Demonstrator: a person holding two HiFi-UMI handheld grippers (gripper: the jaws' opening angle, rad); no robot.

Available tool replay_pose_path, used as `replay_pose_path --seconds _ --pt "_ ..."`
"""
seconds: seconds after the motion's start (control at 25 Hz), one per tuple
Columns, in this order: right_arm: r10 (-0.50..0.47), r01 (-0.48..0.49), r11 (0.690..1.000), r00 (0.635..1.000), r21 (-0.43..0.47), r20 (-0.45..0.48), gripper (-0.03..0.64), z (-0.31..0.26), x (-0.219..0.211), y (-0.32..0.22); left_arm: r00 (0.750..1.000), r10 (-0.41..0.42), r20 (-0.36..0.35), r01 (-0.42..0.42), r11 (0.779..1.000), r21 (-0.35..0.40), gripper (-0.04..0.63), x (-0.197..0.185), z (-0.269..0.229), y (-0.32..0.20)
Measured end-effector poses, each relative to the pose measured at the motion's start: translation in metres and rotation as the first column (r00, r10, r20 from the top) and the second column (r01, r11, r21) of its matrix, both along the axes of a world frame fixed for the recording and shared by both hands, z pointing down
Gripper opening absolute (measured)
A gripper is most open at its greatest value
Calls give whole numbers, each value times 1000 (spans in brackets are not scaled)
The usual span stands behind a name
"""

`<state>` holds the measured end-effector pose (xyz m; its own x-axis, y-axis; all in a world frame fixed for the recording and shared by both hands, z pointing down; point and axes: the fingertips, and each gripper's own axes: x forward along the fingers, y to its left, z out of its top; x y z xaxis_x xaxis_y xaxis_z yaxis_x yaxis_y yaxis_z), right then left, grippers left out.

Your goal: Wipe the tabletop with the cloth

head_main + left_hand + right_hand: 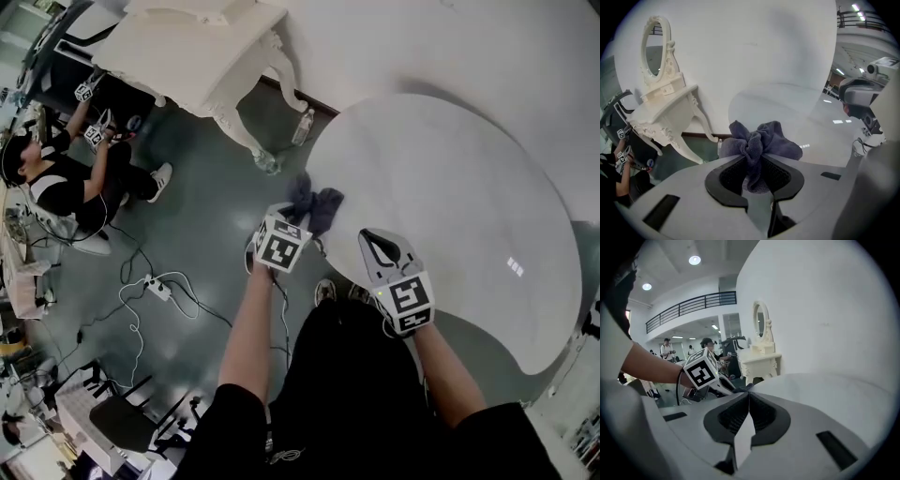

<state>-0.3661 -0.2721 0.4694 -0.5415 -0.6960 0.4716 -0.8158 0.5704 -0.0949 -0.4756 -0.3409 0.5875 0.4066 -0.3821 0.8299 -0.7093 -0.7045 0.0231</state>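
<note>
Only its own view shows the left gripper [757, 165] pinching the cloth [761, 139].

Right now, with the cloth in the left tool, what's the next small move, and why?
Likely lower the left tool so the cloth presses on the tabletop: it is pinched in a bunch at the table's edge, most of the surface lying ahead.
</note>
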Motion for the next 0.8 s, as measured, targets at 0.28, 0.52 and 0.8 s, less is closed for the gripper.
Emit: replay_pose_path --seconds 0.28,0.52,0.8 --pt "132 -133 990 991 37 16 11 -24 18 32 980 -143 -141 139 990 -37 97 -8 5 39" --pt "194 -193 980 981 38 -17 11 -20 13 63 909 -267 -319 245 963 -109 89 -6 15 64" --pt "287 -285 958 957 37 -36 11 -17 13 84 909 -236 -344 210 971 -111 83 4 12 89"
